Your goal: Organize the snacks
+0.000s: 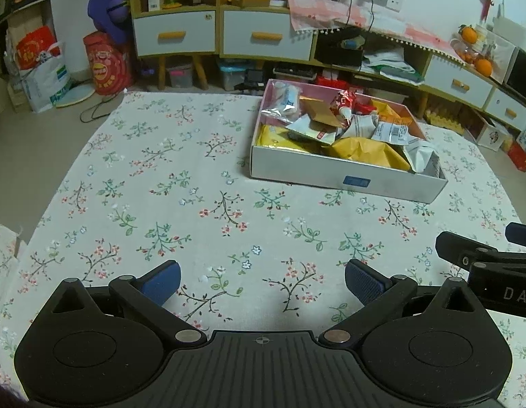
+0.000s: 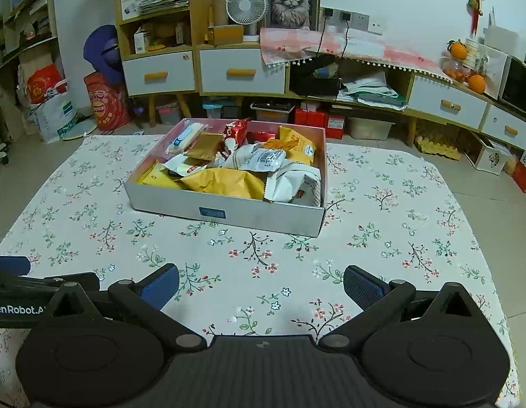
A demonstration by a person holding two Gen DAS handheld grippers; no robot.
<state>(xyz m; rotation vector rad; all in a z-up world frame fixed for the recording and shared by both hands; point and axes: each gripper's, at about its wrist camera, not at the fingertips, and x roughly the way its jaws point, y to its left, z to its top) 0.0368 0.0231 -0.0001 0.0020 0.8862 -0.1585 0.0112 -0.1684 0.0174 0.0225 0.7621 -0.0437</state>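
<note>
A white box with a pink inside [image 1: 344, 178] [image 2: 229, 212] sits on the floral tablecloth, filled with several snack packets: yellow bags [image 1: 365, 148] [image 2: 225, 182], white packets [image 1: 392, 132] [image 2: 266, 159] and a red packet [image 1: 344, 100] [image 2: 234, 131]. My left gripper [image 1: 263, 280] is open and empty, low over the cloth, well in front and left of the box. My right gripper [image 2: 261, 287] is open and empty, in front of the box. The right gripper shows at the right edge of the left wrist view [image 1: 484, 258].
The floral cloth [image 1: 161, 204] [image 2: 382, 238] covers a low table. Behind it stand wooden cabinets with white drawers [image 1: 174, 32] [image 2: 242, 71], a fan [image 2: 242, 5], red bags [image 1: 106, 64] and storage bins on the floor.
</note>
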